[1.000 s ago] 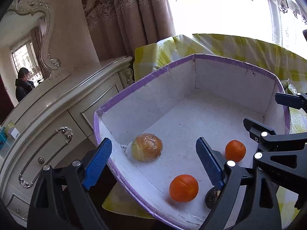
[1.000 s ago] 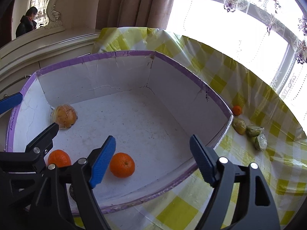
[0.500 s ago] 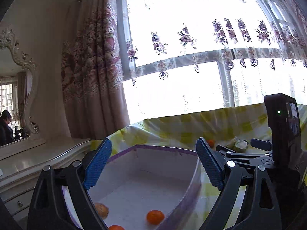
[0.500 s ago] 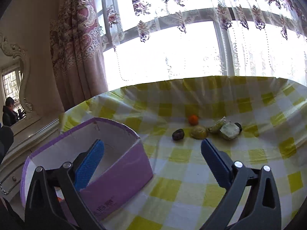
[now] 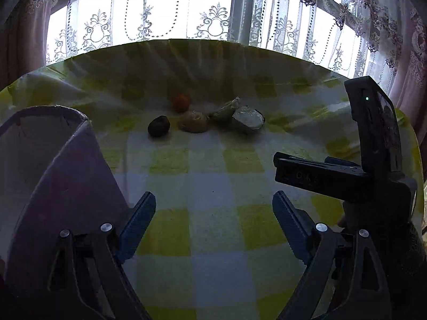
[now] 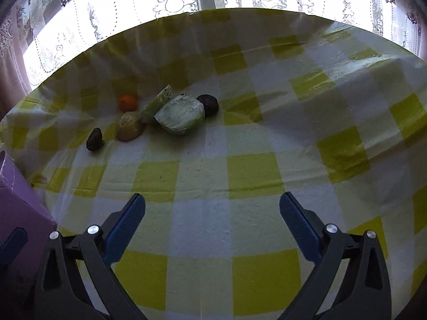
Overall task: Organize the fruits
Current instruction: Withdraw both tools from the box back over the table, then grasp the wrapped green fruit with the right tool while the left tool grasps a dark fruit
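Currently both sets of jaws spread wide, nothing held — left gripper (image 5: 214, 218) and right gripper (image 6: 212, 220) hovering over bare checked cloth (image 6: 253, 170), well short of the produce. Remaining pile sits clustered at the far side of the surface: orange (image 6: 128, 103), yellowish netted fruit (image 6: 129, 126) just in front of it and apparently touching, small dark fruit (image 6: 94, 139) off to the left, wrapped cabbage (image 6: 180, 114) with a pale wrapped wedge (image 6: 157, 103) leaning beside it, another dark round fruit (image 6: 208, 104) tucked against the cabbage's far side. Purple box (image 5: 53, 165) close at left edge, contents not visible from either view. Main risks, judged from layout: tight packing — going for the orange likely means one finger nudging the netted fruit or the wedge, and round things roll; far edge of the surface not far behind the pile, so a shove could send something off. Cabbage looks wider than the rest, plastic wrap probably slick — could squirt out of a shallow pinch. Right gripper's body (image 5: 373, 160) visible close alongside in the left view, so both reaching for the same cluster risks a clash. Strong backlight from the window, dark fruits hard to read — misjudged depth plausible. Easiest first pick probably the isolated dark one at left.
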Demonstrator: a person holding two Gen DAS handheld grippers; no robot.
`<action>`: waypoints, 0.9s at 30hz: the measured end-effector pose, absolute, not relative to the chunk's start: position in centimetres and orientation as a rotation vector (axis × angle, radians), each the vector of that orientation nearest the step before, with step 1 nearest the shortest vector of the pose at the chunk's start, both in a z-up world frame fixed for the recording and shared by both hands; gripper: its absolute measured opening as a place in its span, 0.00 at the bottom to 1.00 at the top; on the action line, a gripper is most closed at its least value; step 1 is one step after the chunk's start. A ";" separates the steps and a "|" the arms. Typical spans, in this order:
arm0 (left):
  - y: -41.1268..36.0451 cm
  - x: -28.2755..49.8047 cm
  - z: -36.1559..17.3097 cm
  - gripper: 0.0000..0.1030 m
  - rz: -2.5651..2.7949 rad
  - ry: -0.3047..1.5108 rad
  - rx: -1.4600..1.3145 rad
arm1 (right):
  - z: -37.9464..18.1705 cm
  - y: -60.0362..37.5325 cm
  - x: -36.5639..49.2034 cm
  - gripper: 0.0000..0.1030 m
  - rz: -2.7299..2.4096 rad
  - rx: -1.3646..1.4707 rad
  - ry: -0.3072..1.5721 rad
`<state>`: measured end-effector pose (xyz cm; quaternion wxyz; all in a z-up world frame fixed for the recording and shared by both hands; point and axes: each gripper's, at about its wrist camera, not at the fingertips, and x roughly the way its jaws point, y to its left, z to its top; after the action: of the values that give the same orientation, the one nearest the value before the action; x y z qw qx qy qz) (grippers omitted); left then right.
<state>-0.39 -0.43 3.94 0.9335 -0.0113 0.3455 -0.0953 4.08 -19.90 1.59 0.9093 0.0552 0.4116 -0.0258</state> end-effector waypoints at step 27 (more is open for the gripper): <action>0.4 3.2 0.6 0.84 -0.185 0.887 -0.074 | 0.1 -15.5 17.9 0.60 0.116 -0.039 0.907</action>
<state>3.20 0.42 0.59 0.8985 -0.0357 0.4284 -0.0895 17.91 -15.54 0.11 0.8970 -0.0187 0.4381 0.0560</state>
